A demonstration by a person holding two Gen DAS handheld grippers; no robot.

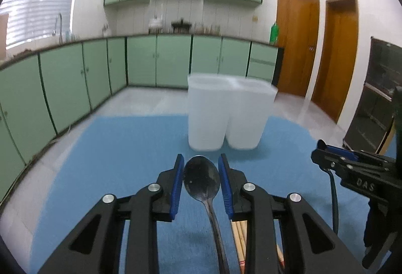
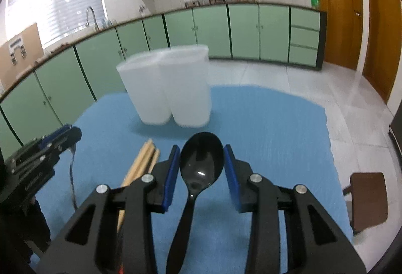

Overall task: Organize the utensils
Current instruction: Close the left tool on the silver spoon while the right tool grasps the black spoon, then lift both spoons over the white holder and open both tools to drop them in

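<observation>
In the left wrist view my left gripper (image 1: pixel 201 168) is shut on the bowl of a metal spoon (image 1: pixel 202 182), held above the blue mat (image 1: pixel 125 161). In the right wrist view my right gripper (image 2: pixel 201 156) is shut on the bowl of a black plastic spoon (image 2: pixel 201 161). Two translucent white containers (image 1: pixel 226 113) stand side by side on the mat ahead of both grippers; they also show in the right wrist view (image 2: pixel 170 88). Wooden chopsticks (image 2: pixel 143 161) lie on the mat left of the right gripper, partly hidden under it; they also show in the left wrist view (image 1: pixel 240 236).
The other gripper shows at the right edge of the left view (image 1: pixel 351 168) and at the left edge of the right view (image 2: pixel 45 148). Green kitchen cabinets (image 1: pixel 140 60) line the far walls. A brown stool (image 2: pixel 366 198) stands right of the table.
</observation>
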